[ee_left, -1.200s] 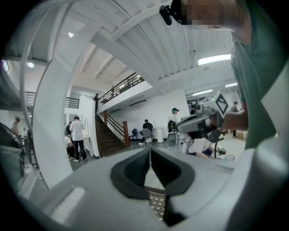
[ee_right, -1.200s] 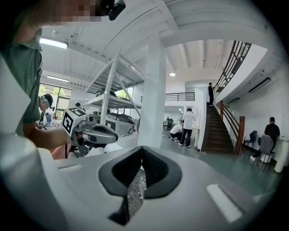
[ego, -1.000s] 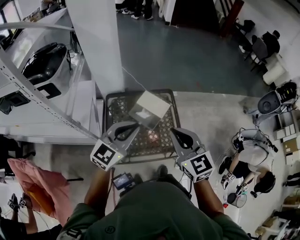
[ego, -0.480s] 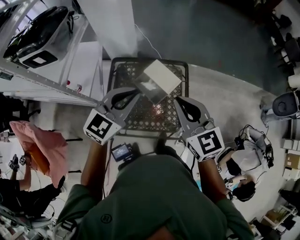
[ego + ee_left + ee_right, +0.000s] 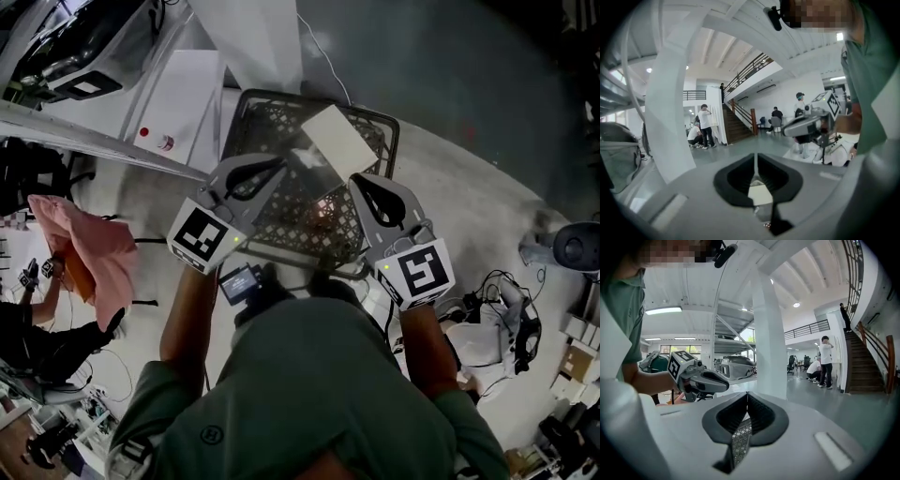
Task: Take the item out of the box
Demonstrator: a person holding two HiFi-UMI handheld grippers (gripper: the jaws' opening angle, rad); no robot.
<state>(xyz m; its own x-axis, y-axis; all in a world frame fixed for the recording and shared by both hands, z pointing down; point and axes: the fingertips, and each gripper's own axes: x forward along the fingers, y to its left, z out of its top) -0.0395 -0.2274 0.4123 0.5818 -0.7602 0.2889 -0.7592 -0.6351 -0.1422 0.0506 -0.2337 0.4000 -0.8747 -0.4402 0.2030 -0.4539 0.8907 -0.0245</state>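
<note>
Currently in the approach phase, with nothing lifted. The left gripper [image 5: 277,167] and right gripper [image 5: 359,183] flank the near end of the white box [image 5: 339,141], the left one at its near left side and the right one by its near right corner. No view confirms contact. The white box lies on the black lattice crate [image 5: 258,127], toward its far right part, askew to the crate's edges.

Jaws: the left gripper view shows the left jaws with tips together and nothing between them. A pale patch, likely the box, shows through the gap below the tips, so this gripper points at it. The right gripper view shows the right jaws closed and empty too, with only crate lattice beyond them.

Change over the last second: the crate and box fill more of the head view and sit higher in it. Both grippers have come down with the person's lean toward the crate. Their places beside the box are much as before.

Box state: a pale top plus a grey glossy patch at its near left. Whether that is an open flap or a side face, I cannot tell. The item itself is not seen.

Reading: the reach is nearly complete and extraction has not begun. With both jaws closed, neither can take hold yet, so one must open first. Risk: nudging the box along the lattice.
</note>
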